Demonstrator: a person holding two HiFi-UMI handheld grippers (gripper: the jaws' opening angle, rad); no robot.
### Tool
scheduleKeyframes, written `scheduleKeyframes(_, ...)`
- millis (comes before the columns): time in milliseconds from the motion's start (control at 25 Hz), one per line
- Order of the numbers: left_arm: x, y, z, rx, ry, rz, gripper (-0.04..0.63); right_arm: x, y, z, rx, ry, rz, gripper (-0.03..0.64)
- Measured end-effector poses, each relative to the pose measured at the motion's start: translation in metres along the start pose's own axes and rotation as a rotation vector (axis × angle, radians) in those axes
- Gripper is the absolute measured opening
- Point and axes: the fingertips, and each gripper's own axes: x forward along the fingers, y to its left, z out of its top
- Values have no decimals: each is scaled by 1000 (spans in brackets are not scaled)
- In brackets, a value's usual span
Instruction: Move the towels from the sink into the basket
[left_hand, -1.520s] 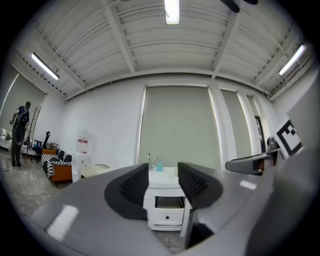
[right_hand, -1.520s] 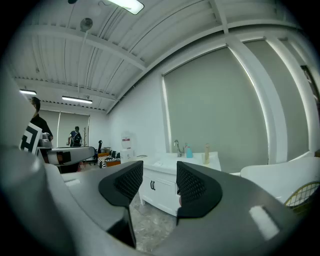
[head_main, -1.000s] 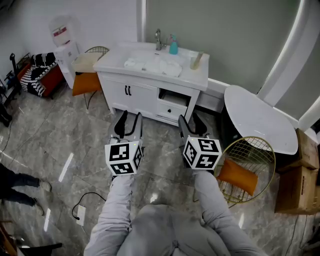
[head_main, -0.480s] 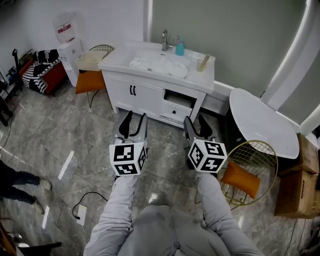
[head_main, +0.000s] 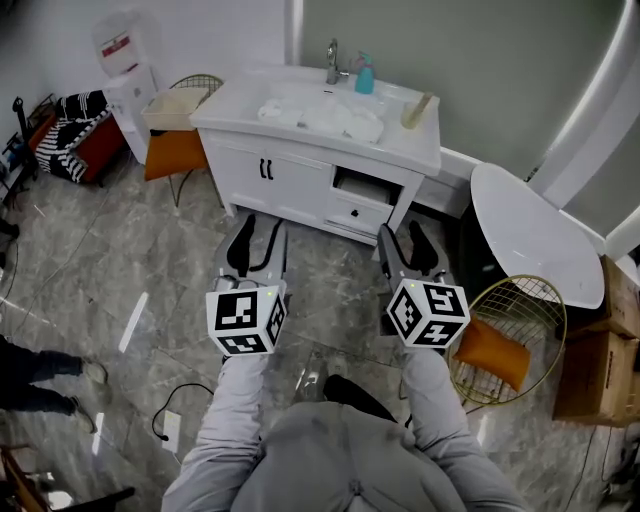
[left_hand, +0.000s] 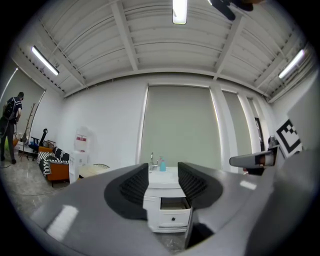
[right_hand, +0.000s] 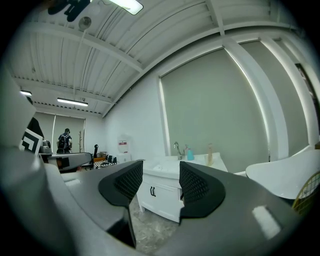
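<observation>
White towels (head_main: 322, 115) lie heaped in the sink (head_main: 300, 92) of a white vanity straight ahead, a few steps off. A round gold wire basket (head_main: 527, 300) with an orange cushion in it stands on the floor at the right. Both grippers are held side by side at waist height, pointing at the vanity. My left gripper (head_main: 260, 236) has a narrow gap between its jaws and nothing in it; through that gap the vanity (left_hand: 163, 200) shows. My right gripper (head_main: 402, 238) also stands open and empty, framing the vanity (right_hand: 159, 197).
A tap (head_main: 332, 62), a teal bottle (head_main: 364, 75) and a wooden brush (head_main: 416, 110) stand on the vanity top. One drawer (head_main: 360, 188) is ajar. A white round table (head_main: 535, 235) is right of it; a wire chair with an orange cushion (head_main: 174, 152) and a water dispenser (head_main: 122, 62) stand left.
The view has moved closer to the vanity and slightly right. Both grippers keep the same pose and the same jaw gap. A shoe now shows on the floor between the arms.
</observation>
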Motion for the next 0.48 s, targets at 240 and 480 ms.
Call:
scheduleKeyframes(240,66,28,-23,12,25,14,235,81,-13,-15,-4,17,42,213)
scheduleKeyframes(480,167,60,-21,28,24,47,235,189,-38,-10,12,26,77,213)
